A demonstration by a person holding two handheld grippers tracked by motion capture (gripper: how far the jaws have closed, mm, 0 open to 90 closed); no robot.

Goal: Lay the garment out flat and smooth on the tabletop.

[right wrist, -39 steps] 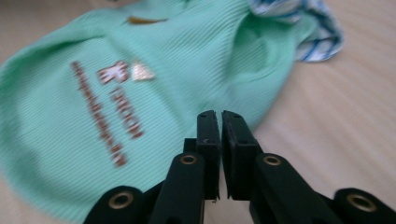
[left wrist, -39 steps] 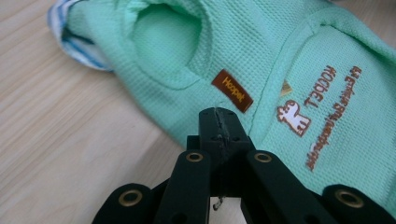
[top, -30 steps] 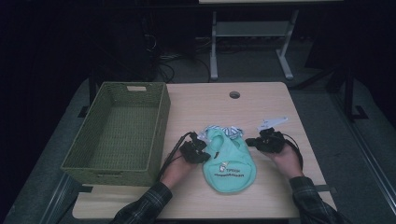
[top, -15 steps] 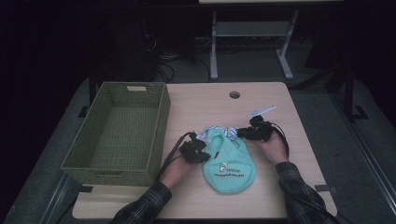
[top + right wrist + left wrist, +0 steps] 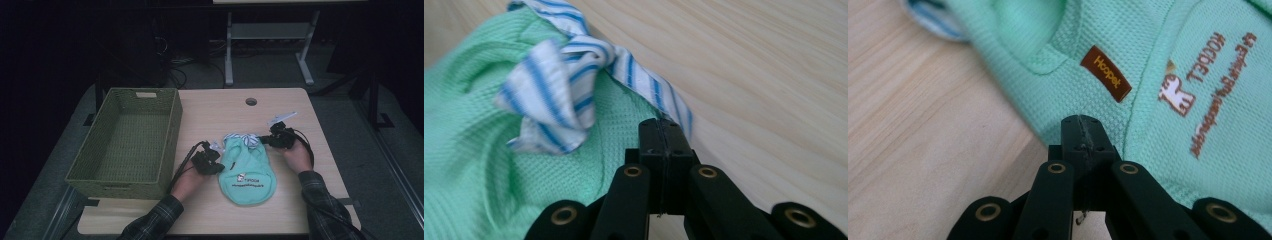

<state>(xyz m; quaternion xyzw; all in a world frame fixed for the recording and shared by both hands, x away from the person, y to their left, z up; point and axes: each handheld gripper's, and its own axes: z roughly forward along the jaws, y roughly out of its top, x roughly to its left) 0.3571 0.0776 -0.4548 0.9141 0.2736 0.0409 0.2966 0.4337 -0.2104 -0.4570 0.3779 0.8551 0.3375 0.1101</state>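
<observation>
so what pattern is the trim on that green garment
White with blue stripes on the trim of the mint-green garment; clearest in the right gripper view.

— You hold a mint-green garment point(image 5: 247, 170) with a brown label point(image 5: 1106, 73); what about its collar point(image 5: 554, 95)?
— White with blue stripes. At your frame's left sits an olive-green woven basket point(image 5: 125, 145).

Closed tool point(image 5: 1081, 131) pinching mint-green garment point(image 5: 1148, 60) edge

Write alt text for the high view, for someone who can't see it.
A person's two hands each press a shut tool, left tool and right tool, against a mint-green pet shirt lying flat on a wooden table. An empty green woven basket sits to the left.
</observation>
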